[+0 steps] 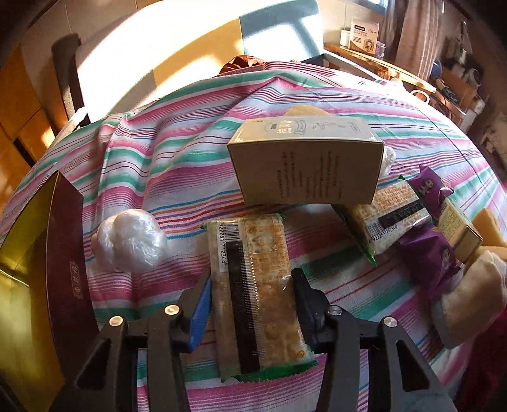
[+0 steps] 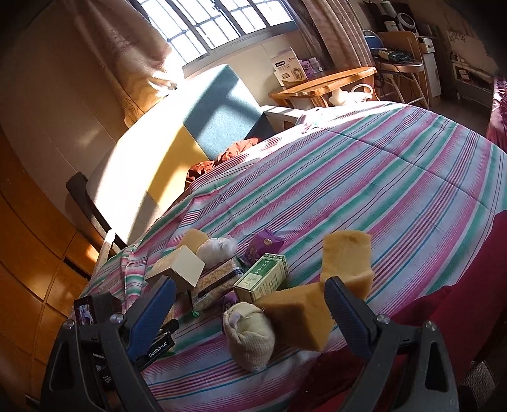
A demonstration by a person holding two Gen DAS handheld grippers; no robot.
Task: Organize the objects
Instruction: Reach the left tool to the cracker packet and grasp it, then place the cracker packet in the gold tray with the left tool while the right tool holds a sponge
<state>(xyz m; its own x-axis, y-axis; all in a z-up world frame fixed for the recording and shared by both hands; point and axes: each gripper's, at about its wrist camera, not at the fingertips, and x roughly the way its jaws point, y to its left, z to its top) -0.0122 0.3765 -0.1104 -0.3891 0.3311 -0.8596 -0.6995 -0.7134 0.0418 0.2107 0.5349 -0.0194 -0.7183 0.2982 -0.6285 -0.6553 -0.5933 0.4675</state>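
Left tongs [image 1: 253, 304] astride flat, crinkly clear-wrapped cracker packet [image 1: 253, 291].

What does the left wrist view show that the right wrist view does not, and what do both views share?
Only the left wrist view: the left gripper with its fingers on either side of a cracker packet, and a dark red box with a gold lining.

Only the right wrist view: the right gripper, open, a window and a green box.

Both: the striped bedcover, the grey-green carton, purple snack packets, a cloth pouch and a yellow sponge.
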